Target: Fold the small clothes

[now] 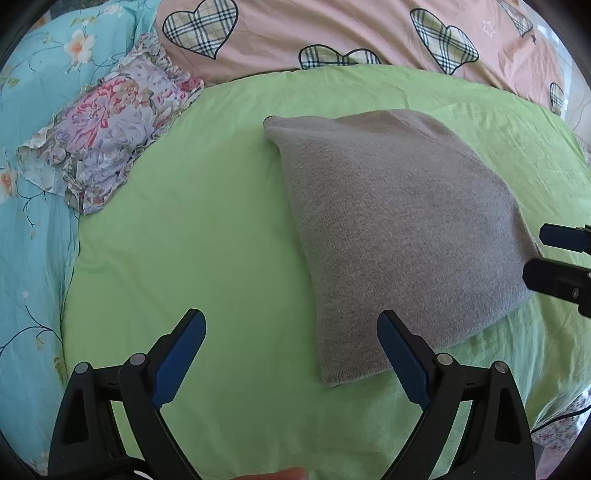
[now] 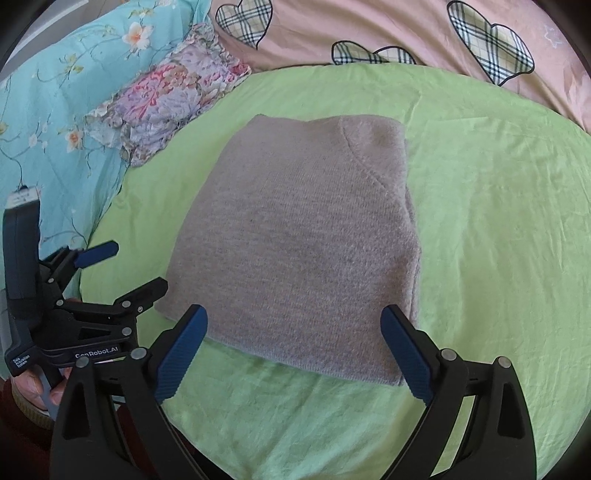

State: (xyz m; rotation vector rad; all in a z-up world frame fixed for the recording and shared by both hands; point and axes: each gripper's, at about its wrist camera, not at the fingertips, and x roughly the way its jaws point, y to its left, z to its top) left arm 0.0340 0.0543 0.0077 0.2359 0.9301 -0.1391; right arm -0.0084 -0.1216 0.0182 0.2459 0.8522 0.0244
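The grey knit garment (image 2: 295, 236) lies folded into a thick, roughly rectangular pad in the middle of a light green sheet (image 2: 498, 221). Its wool looks soft and fuzzy, with fine ribbing and a curved seam near the far right corner. The sheet under it is thin cotton, faintly creased. Both tongs stand wide apart and hold nothing: the left gripper (image 1: 291, 354) hovers over bare sheet just beside the garment's near left edge, the right gripper (image 2: 293, 350) just above its near edge, blue ribbed pads (image 2: 181, 354) on black plastic arms. Further off sit a crumpled, frilled floral cloth (image 2: 166, 99), a turquoise blossom-print quilt (image 2: 55, 92), and a pink cover with plaid hearts (image 2: 369, 26).
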